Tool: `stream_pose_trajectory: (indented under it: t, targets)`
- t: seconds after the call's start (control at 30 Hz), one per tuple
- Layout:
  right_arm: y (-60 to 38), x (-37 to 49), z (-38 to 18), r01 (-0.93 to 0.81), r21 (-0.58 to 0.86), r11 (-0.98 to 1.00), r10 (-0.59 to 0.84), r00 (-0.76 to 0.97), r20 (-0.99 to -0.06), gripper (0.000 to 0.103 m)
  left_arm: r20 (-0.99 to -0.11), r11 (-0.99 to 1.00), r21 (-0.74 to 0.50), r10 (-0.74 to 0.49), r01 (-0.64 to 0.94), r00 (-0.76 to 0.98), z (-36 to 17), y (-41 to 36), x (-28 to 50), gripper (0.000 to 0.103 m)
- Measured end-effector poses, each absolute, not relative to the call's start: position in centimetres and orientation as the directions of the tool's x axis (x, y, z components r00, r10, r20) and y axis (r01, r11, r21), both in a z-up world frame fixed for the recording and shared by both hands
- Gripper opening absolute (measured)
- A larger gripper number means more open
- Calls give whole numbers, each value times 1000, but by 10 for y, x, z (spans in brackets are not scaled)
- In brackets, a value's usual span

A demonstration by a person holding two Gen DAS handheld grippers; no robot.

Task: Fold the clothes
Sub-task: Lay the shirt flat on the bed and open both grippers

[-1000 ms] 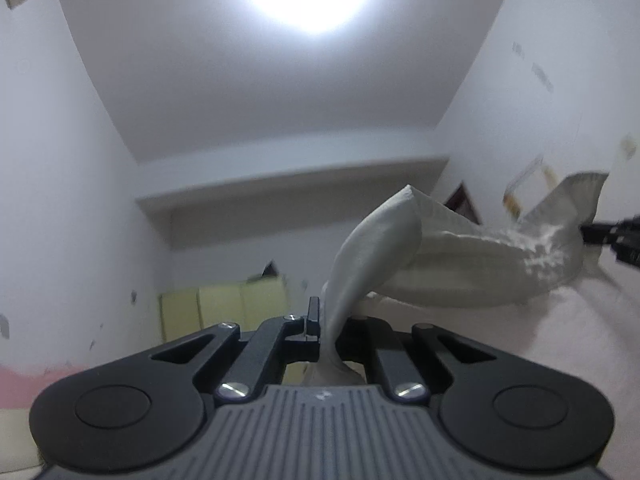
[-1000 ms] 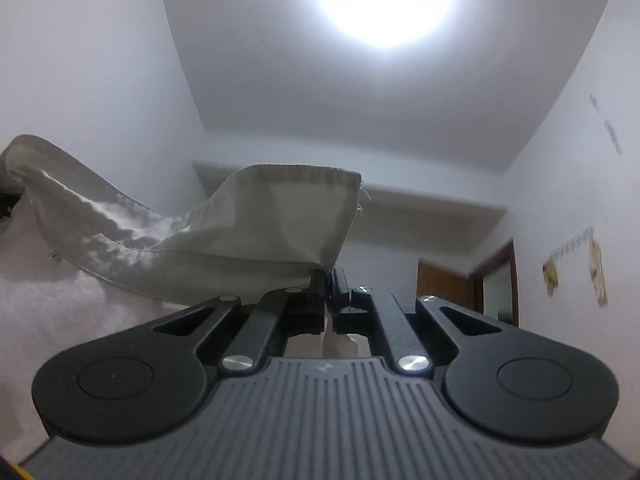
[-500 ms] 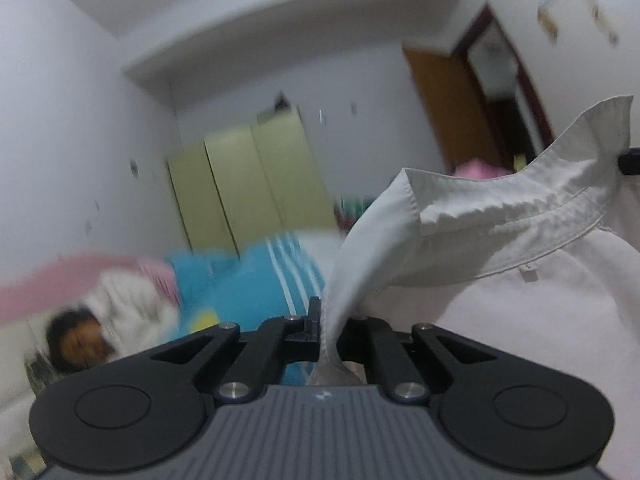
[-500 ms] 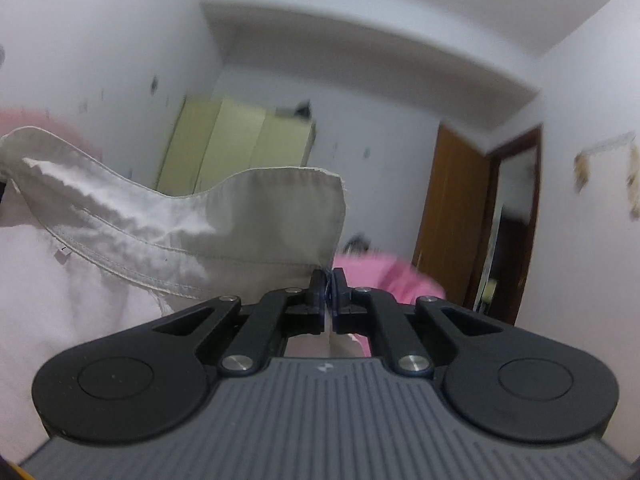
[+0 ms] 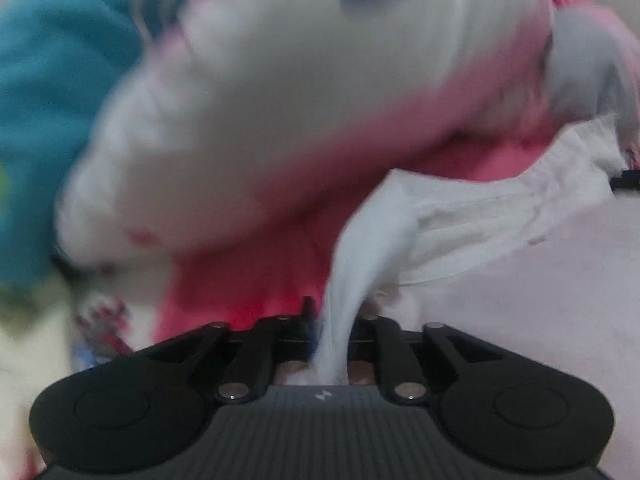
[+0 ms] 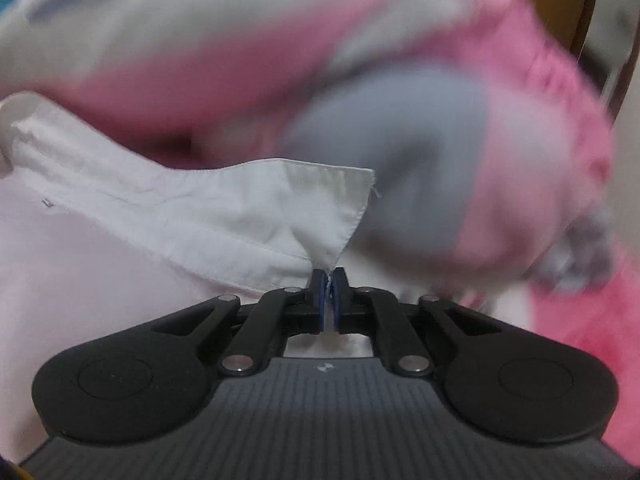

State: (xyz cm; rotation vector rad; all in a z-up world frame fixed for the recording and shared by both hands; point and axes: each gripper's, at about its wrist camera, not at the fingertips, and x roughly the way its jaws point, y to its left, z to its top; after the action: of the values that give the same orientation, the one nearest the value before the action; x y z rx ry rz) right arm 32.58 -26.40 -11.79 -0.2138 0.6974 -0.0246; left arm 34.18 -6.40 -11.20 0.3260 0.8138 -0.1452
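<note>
No readable writing; left tool (image 5: pixel 332 332) opening around white shirt (image 5: pixel 500 216), right tool (image 6: pixel 329 300) clenched on it.

Both claws swung down toward bedding (image 5: pixel 248 288); left claw (image 5: pixel 332 332) opening.

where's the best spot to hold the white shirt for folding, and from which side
Grip the white shirt at the two ends of its collar band, one gripper per end, coming from the body side. The stitched band is firm and spans straight between grips. The right gripper pinches one end; the left gripper is opening around the other.
</note>
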Motion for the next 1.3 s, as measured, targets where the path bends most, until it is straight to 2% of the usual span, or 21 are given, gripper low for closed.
stream_pose_trajectory:
  t: [0.03,0.07,0.1,0.13,0.2,0.23,0.37,0.47,0.7,0.83,1.0,1.07,1.17,1.3]
  targets:
    - [-261,325,-121,-52,-201,978,-91,761,-642,5,-723,934,250,4,255,691,-116,-64,338,23]
    - [-259,323,-120,-51,-206,977,-96,759,-644,10,-718,932,262,14,252,696,-114,-64,336,31]
    - [-257,323,-116,-49,-209,977,-102,752,-651,26,-714,930,273,23,247,700,-113,-64,333,51]
    - [-259,320,-108,-45,-203,978,-101,751,-653,45,-718,940,243,7,242,696,-107,-59,330,60]
    - [-265,307,-89,-39,-182,983,-87,767,-636,62,-724,962,133,-69,237,687,-91,-46,323,60]
    - [-267,299,-77,-29,-167,986,-83,776,-625,66,-725,970,71,-109,231,680,-82,-39,319,61]
    - [-302,295,-28,27,-81,996,-71,792,-606,69,-704,978,-99,-198,181,683,-28,-9,324,63]
    - [-318,277,4,51,-21,998,-54,809,-585,69,-672,967,-178,-254,182,695,16,18,317,63]
    - [-315,157,85,-102,179,979,171,886,-430,69,-509,944,-191,-329,269,795,145,83,168,65]
    - [-297,88,116,-216,214,953,282,890,-358,69,-452,950,-192,-308,245,837,188,129,72,66]
    - [-265,24,134,-358,248,900,423,852,-308,69,-431,935,-274,-329,226,840,173,173,-5,66]
    - [-250,6,137,-412,266,871,482,822,-303,69,-469,942,-267,-310,202,827,149,179,-29,66]
    - [-215,-2,123,-477,300,826,561,747,-357,69,-548,944,-286,-301,163,780,105,182,-58,63]
    - [-154,5,88,-539,347,768,640,625,-446,67,-652,938,-325,-317,123,689,30,177,-82,45]
